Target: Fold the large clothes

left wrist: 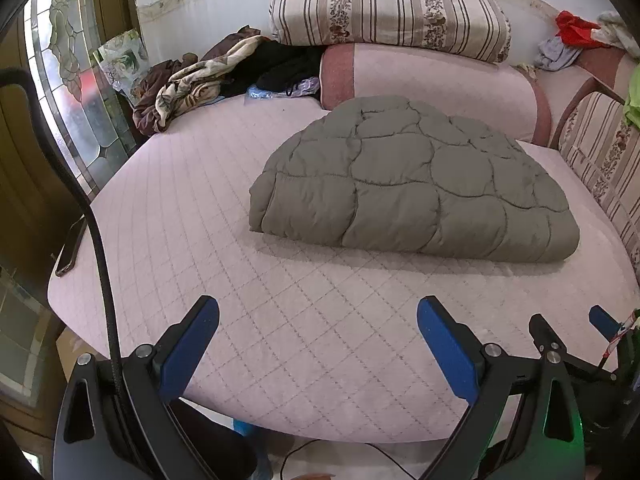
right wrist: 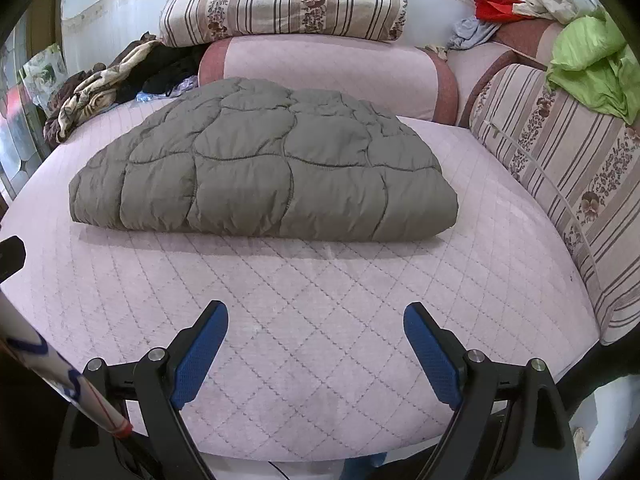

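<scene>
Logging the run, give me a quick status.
Left gripper and right gripper open, empty. Grey quilted coat folded on the bed, untouched. Nothing in the way.

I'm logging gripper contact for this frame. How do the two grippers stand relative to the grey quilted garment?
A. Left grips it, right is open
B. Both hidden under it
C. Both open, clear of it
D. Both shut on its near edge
C: the left gripper and right gripper gape over bare pink bed cover, short of the folded grey quilted garment.
</scene>
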`<state>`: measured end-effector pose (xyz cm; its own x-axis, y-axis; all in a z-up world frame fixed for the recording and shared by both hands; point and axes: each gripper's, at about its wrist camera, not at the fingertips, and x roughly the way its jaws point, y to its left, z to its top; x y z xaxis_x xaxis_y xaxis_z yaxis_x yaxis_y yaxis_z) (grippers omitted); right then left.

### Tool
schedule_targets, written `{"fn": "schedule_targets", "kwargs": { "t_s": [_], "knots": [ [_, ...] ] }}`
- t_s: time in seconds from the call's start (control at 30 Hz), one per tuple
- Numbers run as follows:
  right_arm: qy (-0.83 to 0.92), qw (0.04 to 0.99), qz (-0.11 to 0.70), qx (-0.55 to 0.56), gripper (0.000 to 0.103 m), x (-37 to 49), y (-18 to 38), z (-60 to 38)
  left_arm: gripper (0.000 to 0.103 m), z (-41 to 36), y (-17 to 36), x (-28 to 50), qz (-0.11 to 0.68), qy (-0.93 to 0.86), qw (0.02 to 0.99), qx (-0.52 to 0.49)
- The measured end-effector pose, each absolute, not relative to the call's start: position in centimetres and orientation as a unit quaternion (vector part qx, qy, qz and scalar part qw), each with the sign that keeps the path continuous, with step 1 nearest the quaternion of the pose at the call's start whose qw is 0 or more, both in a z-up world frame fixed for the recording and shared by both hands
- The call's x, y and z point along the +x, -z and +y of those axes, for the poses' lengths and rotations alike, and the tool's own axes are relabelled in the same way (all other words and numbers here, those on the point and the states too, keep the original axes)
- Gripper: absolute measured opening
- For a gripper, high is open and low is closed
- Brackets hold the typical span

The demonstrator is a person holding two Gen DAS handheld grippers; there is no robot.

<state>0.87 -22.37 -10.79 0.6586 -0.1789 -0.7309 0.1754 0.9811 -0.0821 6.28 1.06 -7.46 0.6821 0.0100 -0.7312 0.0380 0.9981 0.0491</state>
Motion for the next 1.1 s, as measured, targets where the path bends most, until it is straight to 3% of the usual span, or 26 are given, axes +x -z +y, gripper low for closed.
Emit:
{"fn": "schedule_targets", "kwargs": {
  "t_s": [1.1],
  "knots": [
    [0.110,0.896,0.431,-0.003,0.092,2.2,12.3,-23.1,0.099,-0.1,12.2,7.9,0.440,0.012,0.897,0.044]
  ]
}}
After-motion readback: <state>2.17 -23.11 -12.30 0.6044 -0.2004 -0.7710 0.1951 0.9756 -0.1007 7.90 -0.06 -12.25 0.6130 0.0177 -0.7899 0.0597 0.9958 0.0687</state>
